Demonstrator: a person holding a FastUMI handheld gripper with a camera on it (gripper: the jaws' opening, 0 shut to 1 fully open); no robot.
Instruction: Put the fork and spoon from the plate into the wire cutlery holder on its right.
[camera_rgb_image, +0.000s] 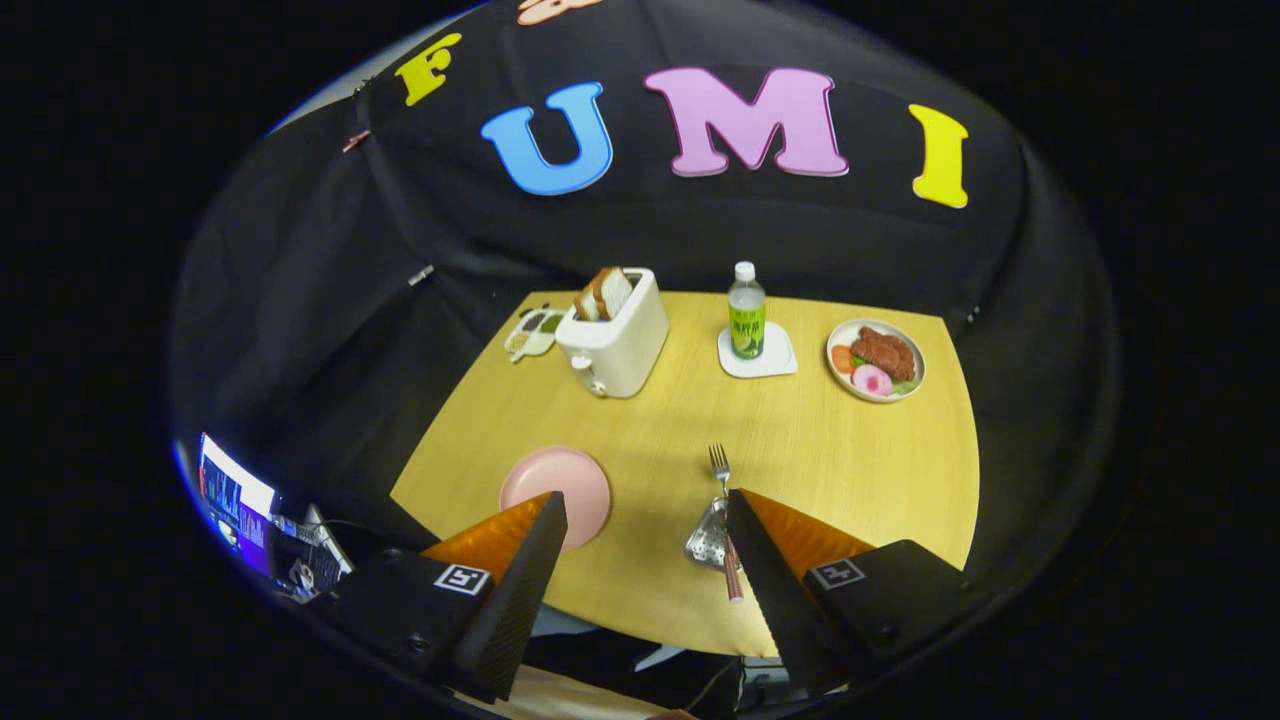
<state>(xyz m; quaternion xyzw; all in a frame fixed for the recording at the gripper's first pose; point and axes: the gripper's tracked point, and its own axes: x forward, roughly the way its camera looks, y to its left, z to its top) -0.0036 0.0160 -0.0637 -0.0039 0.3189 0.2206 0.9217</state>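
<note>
Fingers (640, 520) were spread wide, holding nothing. The fork (720, 468) stood in the wire holder (708, 538) right of the pink plate (570, 480), which looked bare; spoon's whereabouts unclear

The gripper (645, 505) hangs above the near edge of the scene, tilted downward — its two fingers (520, 590) spread wide apart, left and right, with nothing between them
</note>
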